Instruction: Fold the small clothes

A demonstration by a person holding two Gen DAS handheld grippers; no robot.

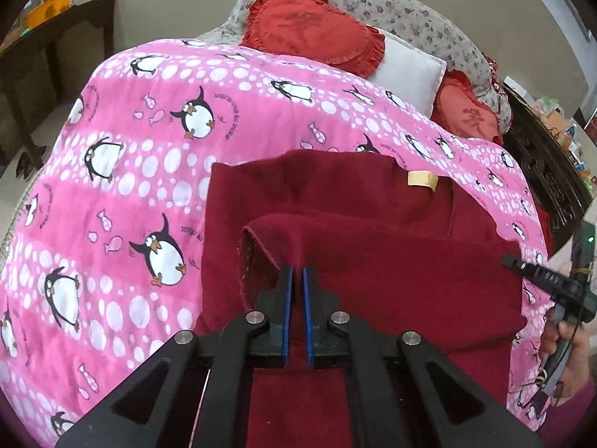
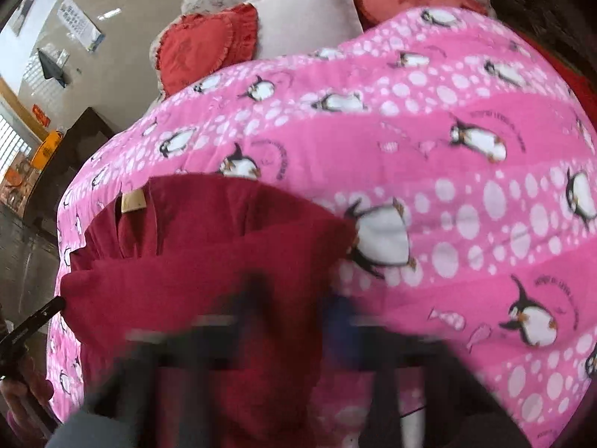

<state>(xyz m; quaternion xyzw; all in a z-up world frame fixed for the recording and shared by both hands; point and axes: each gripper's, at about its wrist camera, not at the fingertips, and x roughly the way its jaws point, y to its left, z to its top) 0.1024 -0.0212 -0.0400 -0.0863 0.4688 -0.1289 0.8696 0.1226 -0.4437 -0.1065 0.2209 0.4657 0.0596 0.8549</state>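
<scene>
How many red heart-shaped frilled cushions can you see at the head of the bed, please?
2. One red heart-shaped frilled cushion leans on the floral pillow, left of the white square pillow; the other sits right of it, partly covered. More may be hidden.

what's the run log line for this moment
phase: mid-fold | left hand-held gripper: shut on dark red garment | right hand-held gripper: blurred, state unclear | surface: pink penguin blanket
</scene>
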